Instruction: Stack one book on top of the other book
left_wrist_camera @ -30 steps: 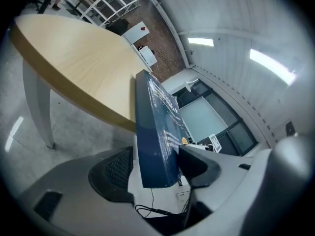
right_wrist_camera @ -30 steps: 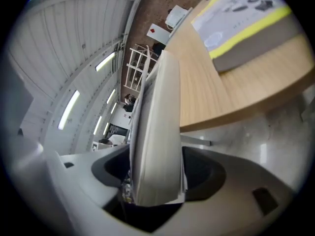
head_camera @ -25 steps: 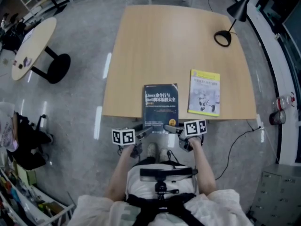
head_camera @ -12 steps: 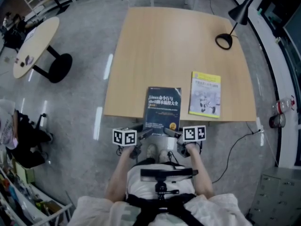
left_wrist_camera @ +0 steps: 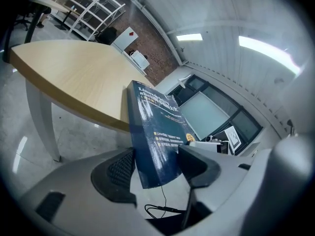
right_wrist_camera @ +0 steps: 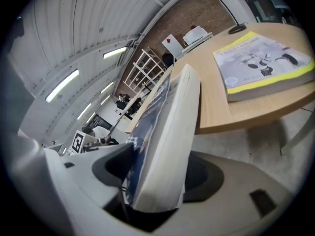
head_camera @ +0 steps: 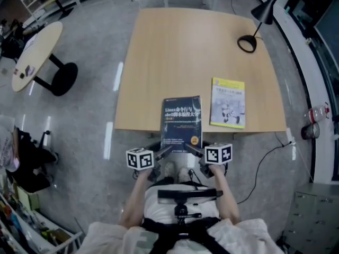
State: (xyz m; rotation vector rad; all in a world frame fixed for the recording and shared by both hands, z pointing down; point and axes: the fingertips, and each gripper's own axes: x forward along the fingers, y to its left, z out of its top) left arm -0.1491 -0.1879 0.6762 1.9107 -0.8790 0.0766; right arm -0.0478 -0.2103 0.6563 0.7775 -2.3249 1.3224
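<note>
A thick dark blue book (head_camera: pixel 181 121) juts out over the front edge of the wooden table (head_camera: pixel 180 52). It is held at its near end from both sides and tilts with that end raised. My left gripper (head_camera: pixel 166 151) is shut on its near left corner; the left gripper view has the book (left_wrist_camera: pixel 152 132) between the left gripper's (left_wrist_camera: pixel 155 167) pads. My right gripper (head_camera: pixel 193 149) is shut on the near right corner, jaws wide across the page block (right_wrist_camera: pixel 167 132). A yellow-and-white book (head_camera: pixel 228 102) lies flat on the table to the right, also seen as the yellow book (right_wrist_camera: pixel 261 65).
A black desk lamp (head_camera: pixel 254 30) stands at the table's far right corner. A round side table (head_camera: pixel 34 52) is off to the left on the grey floor. A cable (head_camera: pixel 265 157) runs across the floor at the right, near a bottle (head_camera: pixel 312 128).
The right gripper has risen a little and rolled, bringing the dark book's near end up with it. The left gripper has hardly moved.
</note>
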